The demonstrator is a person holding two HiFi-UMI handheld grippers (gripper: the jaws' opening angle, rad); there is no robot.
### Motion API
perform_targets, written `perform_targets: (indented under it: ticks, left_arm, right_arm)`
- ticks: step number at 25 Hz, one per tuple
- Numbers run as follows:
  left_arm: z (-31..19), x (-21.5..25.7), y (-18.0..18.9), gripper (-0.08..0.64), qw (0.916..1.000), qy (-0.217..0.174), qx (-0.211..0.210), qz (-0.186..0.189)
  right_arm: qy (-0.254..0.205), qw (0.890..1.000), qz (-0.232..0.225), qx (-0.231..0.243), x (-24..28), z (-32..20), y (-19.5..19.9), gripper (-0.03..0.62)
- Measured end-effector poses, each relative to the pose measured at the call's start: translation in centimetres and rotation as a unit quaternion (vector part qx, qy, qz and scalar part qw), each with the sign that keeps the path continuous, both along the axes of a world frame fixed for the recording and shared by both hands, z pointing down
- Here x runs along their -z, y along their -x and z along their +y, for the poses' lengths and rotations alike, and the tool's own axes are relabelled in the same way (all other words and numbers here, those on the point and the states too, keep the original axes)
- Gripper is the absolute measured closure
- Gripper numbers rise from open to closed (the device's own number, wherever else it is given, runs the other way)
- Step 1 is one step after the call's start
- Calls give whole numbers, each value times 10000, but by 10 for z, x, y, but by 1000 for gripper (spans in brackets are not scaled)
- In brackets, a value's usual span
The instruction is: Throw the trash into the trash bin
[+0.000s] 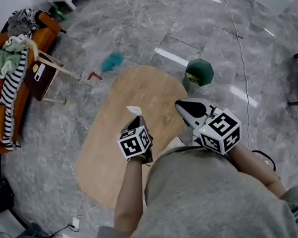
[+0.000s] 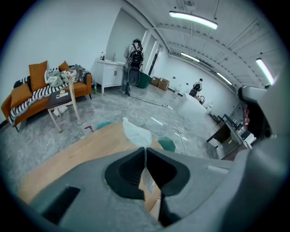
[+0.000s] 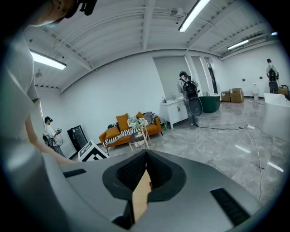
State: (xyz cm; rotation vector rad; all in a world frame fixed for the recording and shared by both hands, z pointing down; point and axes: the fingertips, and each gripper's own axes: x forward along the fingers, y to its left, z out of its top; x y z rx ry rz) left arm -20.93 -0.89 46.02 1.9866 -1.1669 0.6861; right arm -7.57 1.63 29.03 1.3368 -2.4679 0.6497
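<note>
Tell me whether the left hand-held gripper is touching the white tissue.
Touching. In the left gripper view the left hand-held gripper is shut on the white tissue, whose top pokes out above it.

white crumpled trash [image 1: 134,110] pinched in left tongs [image 2: 145,152], green bin [image 1: 199,72] upright nearby.

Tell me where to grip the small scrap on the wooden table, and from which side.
Pinch the small scrap across its middle, coming down from above: it lies low on the wooden table, so a sideways approach would probably slide it. Its finer shape is unclear. The right hand-held gripper is nearest and looks empty; the left hand-held gripper is shut on white trash.
</note>
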Motion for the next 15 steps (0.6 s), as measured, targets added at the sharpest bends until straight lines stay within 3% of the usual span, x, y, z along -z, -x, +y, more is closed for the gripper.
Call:
perform_targets:
  ticks: [15]
  left_arm:
    - [-12, 21, -101, 537, 9993, -115, 352, 28]
  right_arm:
    - [-33, 9999, 47, 111, 12, -7, -112, 584]
